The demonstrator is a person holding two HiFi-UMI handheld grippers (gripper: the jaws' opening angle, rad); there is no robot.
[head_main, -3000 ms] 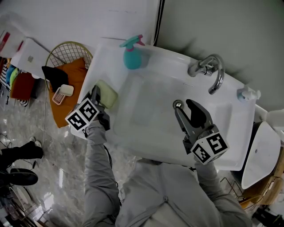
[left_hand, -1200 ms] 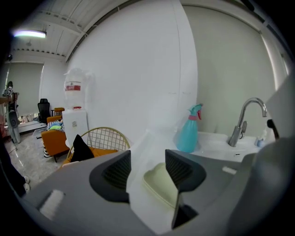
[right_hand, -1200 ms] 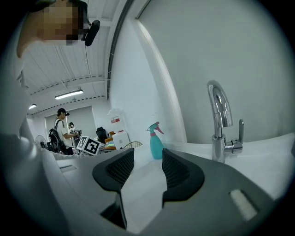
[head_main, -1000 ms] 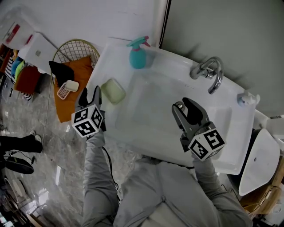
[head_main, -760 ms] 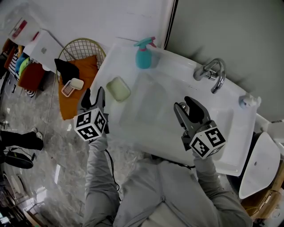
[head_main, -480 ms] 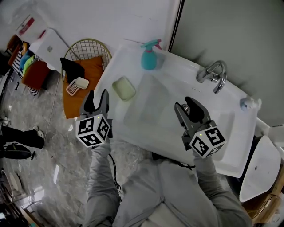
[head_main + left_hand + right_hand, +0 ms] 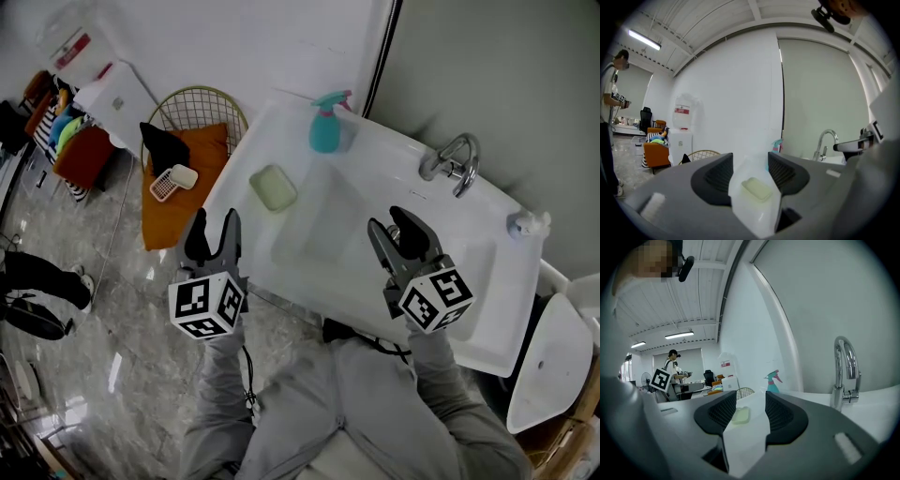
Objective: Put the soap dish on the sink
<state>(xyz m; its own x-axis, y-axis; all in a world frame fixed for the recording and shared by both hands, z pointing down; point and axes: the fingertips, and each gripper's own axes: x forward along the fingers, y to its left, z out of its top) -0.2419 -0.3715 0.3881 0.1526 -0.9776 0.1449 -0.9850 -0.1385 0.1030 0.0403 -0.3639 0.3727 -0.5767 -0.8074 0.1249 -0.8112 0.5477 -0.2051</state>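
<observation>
Pale green rectangular soap dish [image 7: 274,187]: flat on the left rim of the white ceramic sink [image 7: 487,309]; placement looks complete.
Left gripper [image 7: 215,230]: jaws wide apart, empty, just off the sink's left edge.
Right gripper [image 7: 392,228]: jaws parted, empty.
Handling: back off straight, without nudging the dish.

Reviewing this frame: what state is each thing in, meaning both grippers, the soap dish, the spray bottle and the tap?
Soap dish: lying flat on the ledge of the sink, clear of both grippers.
Left gripper: open, empty, out past the sink's edge.
Right gripper: open, empty, over the basin.
Spray bottle: upright on the back ledge.
Tap: no water visible.
</observation>
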